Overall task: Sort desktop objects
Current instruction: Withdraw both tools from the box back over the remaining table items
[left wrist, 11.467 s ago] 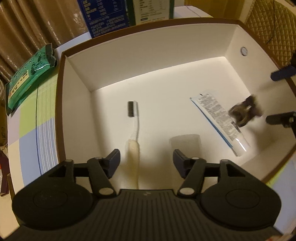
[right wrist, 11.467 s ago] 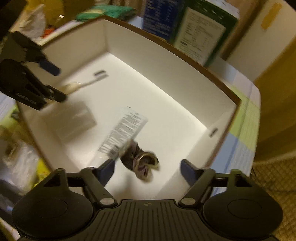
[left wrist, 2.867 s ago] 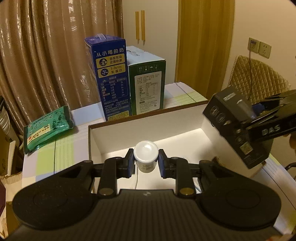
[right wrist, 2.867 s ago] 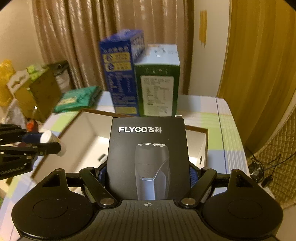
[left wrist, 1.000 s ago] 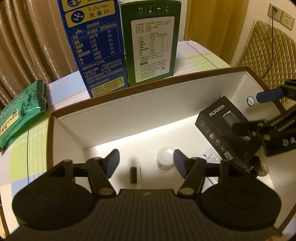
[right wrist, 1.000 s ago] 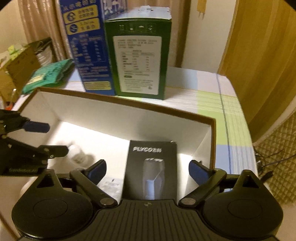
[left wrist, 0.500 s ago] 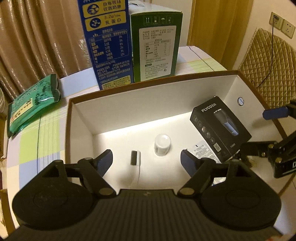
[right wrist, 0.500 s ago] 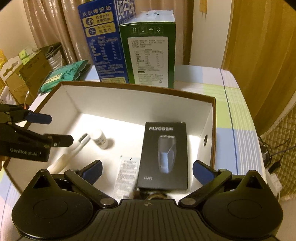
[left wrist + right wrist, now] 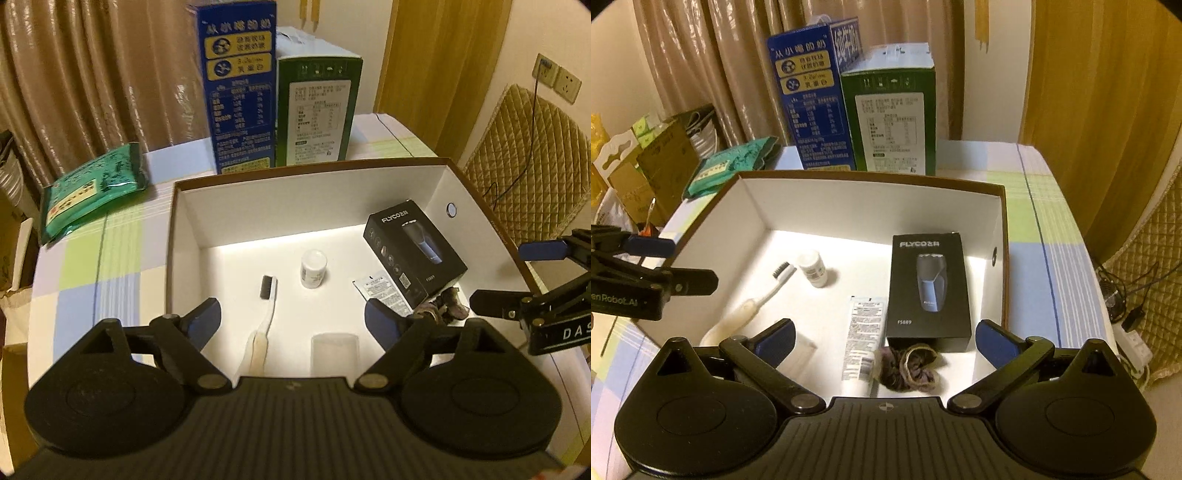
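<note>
A: We hold the left gripper (image 9: 291,319) above the near edge of the white box (image 9: 303,192), fingers spread wide with nothing between them. What lies inside?

B: The toothbrush (image 9: 264,314) lies at 11 o'clock from us, the small white bottle (image 9: 313,268) stands at 12, and the black shaver box (image 9: 413,251) lies at 2, its near end over the tube (image 9: 382,291) and touching the hair tie (image 9: 448,301).

A: Behind the box, at 12, we see the blue carton (image 9: 240,88) and the green carton (image 9: 317,110) side by side; a green packet (image 9: 88,192) lies at 10.

B: Our right gripper (image 9: 884,341) is also spread wide and empty. Its view shows the whole tube (image 9: 864,343) and hair tie (image 9: 910,367), half hidden from the left, plus cardboard boxes (image 9: 653,162) at 10.

A: Only the left view shows the wall socket (image 9: 557,79) and the clear cup (image 9: 334,354).
</note>
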Tool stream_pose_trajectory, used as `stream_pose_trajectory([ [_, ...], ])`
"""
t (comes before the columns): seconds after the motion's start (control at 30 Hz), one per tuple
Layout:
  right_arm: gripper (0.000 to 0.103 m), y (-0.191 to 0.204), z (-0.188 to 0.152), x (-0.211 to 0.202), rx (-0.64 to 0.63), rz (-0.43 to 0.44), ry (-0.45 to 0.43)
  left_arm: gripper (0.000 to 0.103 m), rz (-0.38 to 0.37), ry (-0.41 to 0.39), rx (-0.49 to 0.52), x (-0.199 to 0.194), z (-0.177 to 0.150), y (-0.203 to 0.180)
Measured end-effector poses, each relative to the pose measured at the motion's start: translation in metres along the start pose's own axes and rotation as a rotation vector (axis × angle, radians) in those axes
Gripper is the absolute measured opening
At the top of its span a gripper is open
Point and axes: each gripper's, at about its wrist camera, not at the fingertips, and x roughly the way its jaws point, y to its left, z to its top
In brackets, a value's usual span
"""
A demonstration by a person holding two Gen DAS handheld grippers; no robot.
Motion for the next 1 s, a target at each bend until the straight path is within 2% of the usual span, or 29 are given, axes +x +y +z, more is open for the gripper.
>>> stream_pose_trajectory([
  [0.23, 0.101, 0.012, -0.013, -0.026, -0.005, 0.003, -0.034, 0.083, 0.006, -0.039, -0.024, -0.033, -0.021, 0.001],
  [0.5, 0.101, 0.028, -0.029, -0.055, -0.01, 0.045, -0.086, 0.084, 0.02, -0.079, -0.038, -0.071, -0.048, 0.005],
  [0.67, 0.101, 0.038, -0.049, -0.069, -0.025, 0.052, -0.085, 0.084, 0.036, -0.071, -0.051, -0.086, -0.072, 0.011],
  [1.0, 0.101, 0.049, -0.085, -0.073, -0.019, 0.06, -0.028, 0.084, 0.055, -0.01, -0.08, -0.1, -0.118, 0.018],
])
